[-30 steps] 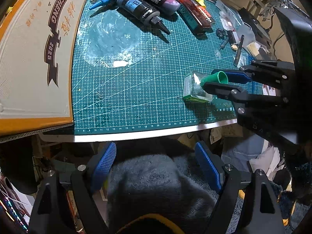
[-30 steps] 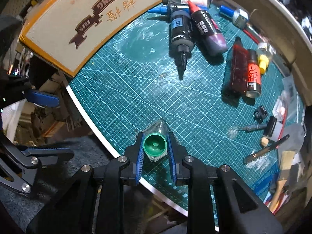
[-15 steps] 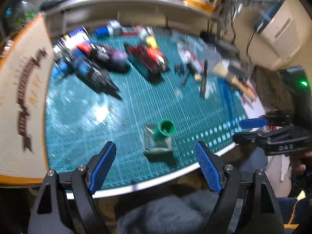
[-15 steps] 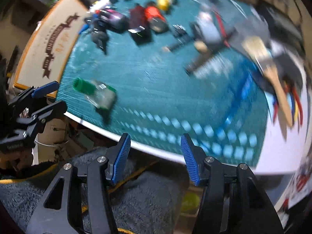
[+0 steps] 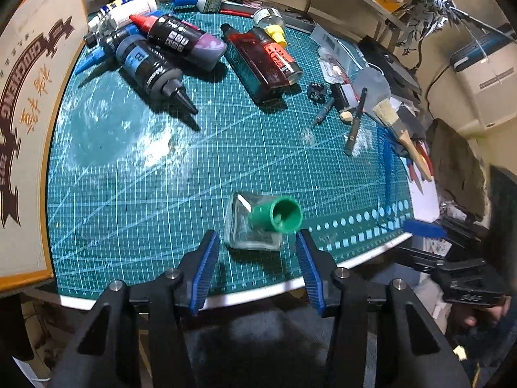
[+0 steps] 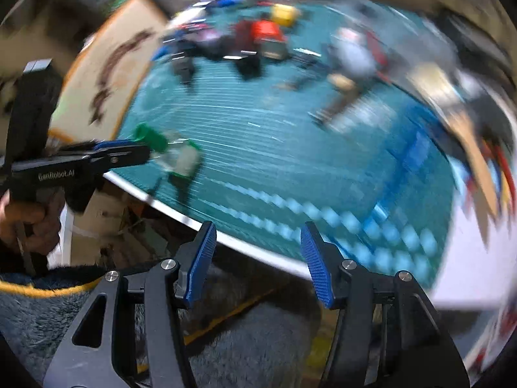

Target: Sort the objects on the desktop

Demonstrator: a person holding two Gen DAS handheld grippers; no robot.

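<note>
The bottle (image 5: 245, 226) looks like clear glossy glass with a green plastic cap (image 5: 278, 217); the cutting mat (image 5: 181, 174) is matt, scuffed rubbery plastic.

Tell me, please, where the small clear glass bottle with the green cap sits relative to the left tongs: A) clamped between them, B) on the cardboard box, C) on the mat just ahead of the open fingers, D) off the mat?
C: the small clear glass bottle with the green cap lies on the green cutting mat just ahead of the open left tongs, untouched.
</note>
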